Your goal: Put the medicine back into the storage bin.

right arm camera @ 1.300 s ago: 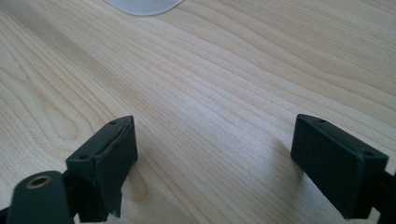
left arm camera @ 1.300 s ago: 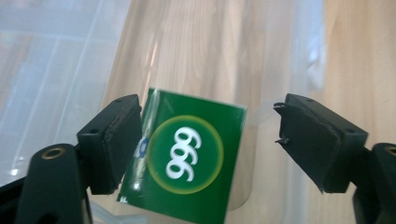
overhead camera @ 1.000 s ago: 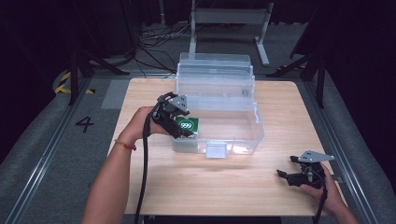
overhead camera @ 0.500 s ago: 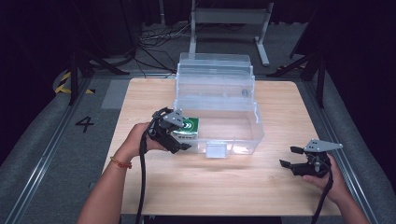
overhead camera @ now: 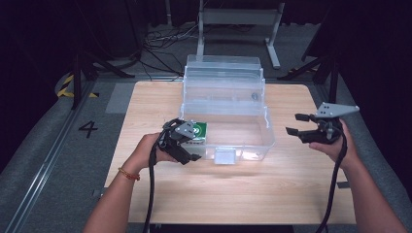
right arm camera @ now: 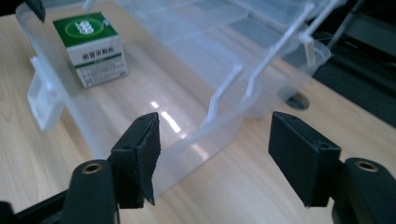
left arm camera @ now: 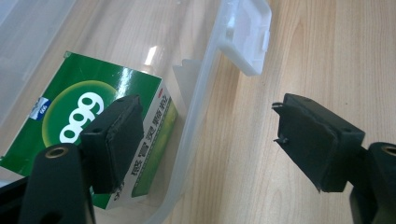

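Observation:
A clear plastic bin (overhead camera: pixel 266 127) with its lid tipped back stands mid-table. A green and white carton (overhead camera: pixel 198 130) lies inside it, at the front left corner. My left gripper (overhead camera: pixel 190 145) hovers at that corner, open. In the left gripper view its jaws straddle the bin's front wall (left arm camera: pixel 201 93), one pad above the carton (left arm camera: pixel 60 112) and one over the table; they have just been closing, without pressing on anything. My right gripper (overhead camera: pixel 293 124) is held up off the table to the right of the bin. It is open, its jaws have just been closing, and nothing is between them (right arm camera: pixel 217 140).
A white latch (overhead camera: pixel 225 156) sticks out from the bin's front wall. Bare wooden table (overhead camera: pixel 243 194) lies in front of the bin. In the right gripper view the carton (right arm camera: pixel 91 44) lies far off beyond the bin wall (right arm camera: pixel 70 107). A metal stand (overhead camera: pixel 238 17) stands behind the table.
My right gripper has risen from the table's front right corner to beside the bin. My left gripper has sunk a little toward the bin's front wall. The carton has stayed put.

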A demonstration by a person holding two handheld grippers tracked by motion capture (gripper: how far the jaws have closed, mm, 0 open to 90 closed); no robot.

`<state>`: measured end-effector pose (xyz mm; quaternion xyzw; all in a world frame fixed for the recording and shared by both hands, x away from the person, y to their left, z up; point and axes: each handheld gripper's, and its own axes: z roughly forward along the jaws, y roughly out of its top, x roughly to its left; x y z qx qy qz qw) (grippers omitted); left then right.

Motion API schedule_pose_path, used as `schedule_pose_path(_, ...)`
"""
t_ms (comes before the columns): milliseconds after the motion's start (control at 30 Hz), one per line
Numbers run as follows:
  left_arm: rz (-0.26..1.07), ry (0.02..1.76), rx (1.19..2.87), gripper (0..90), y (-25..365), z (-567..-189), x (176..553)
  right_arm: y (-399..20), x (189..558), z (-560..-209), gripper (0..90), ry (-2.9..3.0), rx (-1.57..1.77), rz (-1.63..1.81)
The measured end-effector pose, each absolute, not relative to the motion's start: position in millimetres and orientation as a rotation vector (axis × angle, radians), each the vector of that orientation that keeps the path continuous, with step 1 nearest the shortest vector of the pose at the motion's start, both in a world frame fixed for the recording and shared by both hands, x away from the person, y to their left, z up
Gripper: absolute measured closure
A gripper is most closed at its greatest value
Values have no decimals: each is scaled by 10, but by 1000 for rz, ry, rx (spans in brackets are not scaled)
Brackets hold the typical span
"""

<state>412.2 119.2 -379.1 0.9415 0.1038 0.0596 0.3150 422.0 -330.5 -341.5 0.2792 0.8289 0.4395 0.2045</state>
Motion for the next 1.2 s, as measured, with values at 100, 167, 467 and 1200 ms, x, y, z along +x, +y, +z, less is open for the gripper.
schedule_pose_path(100, 170, 275, 2496, 289, 1168, -3812, 4136, -3179, 4462, -3298, 391, 2320, 764, 1233)
schedule_pose_path(167, 172, 269, 2515, 330, 1147, -3813, 4124, -3101, 4577, -3226, 414, 2318, 748, 1235)
schedule_pose_path(467, 148, 244, 2555, 509, 1077, -3859, 4156, -2691, 5085, -2960, 482, 2331, 703, 1228)
schedule_pose_path(1200, 80, 294, 2587, 633, 1086, -3974, 4258, -2305, 5725, -3133, 506, 2444, 722, 1133)
